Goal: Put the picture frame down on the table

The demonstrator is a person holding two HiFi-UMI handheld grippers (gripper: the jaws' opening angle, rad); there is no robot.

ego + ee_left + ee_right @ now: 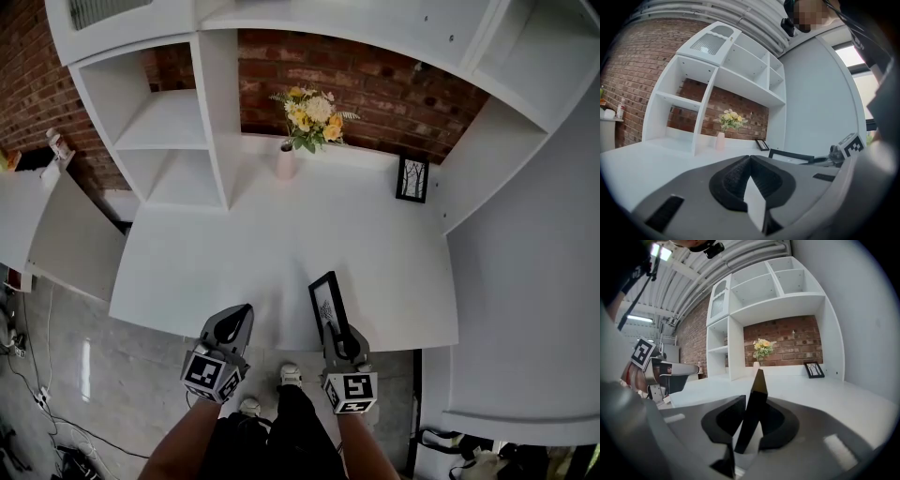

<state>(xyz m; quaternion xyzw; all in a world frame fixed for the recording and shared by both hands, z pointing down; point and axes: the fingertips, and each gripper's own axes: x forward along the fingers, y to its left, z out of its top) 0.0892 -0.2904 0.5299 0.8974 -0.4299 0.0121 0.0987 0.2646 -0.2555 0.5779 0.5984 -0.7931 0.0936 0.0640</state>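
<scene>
Bright, diffuse overhead light; ceiling lamp (640, 318) glares at ten o'clock. White table (281, 244) carries only faint shadows. Fisheye bending toward edges; gripper views vignetted black at corners.

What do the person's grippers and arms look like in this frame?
Both the left gripper and right gripper have grey, tapered plastic jaws with black ridged pads. Each carries a cube with black-and-white square markers. No sleeves show on the forearms; no cables visible.
</scene>
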